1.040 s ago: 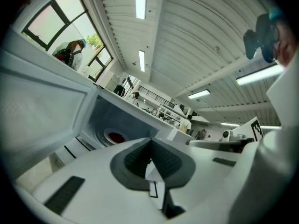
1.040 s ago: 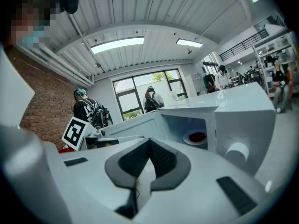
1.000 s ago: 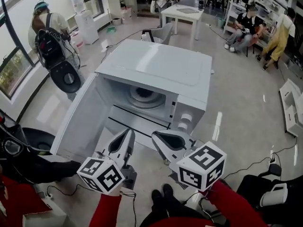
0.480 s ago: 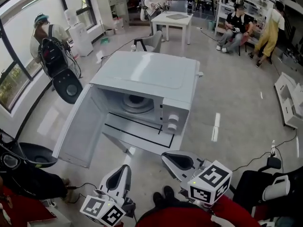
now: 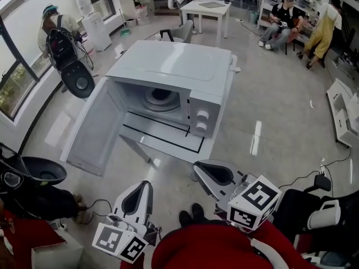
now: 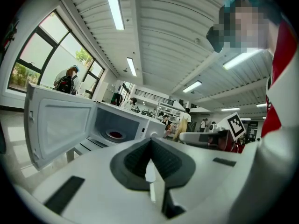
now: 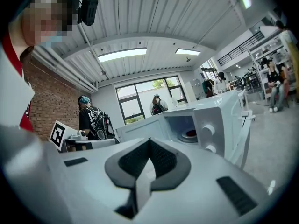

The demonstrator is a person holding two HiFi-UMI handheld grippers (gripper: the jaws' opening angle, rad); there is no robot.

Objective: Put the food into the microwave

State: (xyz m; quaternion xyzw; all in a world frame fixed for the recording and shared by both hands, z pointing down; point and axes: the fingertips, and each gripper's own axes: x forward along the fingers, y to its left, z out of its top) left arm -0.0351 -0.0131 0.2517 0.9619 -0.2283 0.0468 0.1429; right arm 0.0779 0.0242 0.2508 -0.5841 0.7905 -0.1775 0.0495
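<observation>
While the microwave [image 5: 176,66] stands on a white table [image 5: 168,143] with its door [image 5: 92,130] swung wide to the left, its opening is turned toward the person and its long side is laid across the head view. A reddish item [image 6: 115,135], too small to be identified, is seen on the turntable inside. The left gripper [image 5: 144,184] and right gripper [image 5: 198,167] are held short of the table, each pressed together with nothing between its jaws.

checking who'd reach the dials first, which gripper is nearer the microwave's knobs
Right. The right gripper sits almost straight in front of the knobs, with a gap between them; the left gripper is farther back and off to the left, toward the open door.
</observation>
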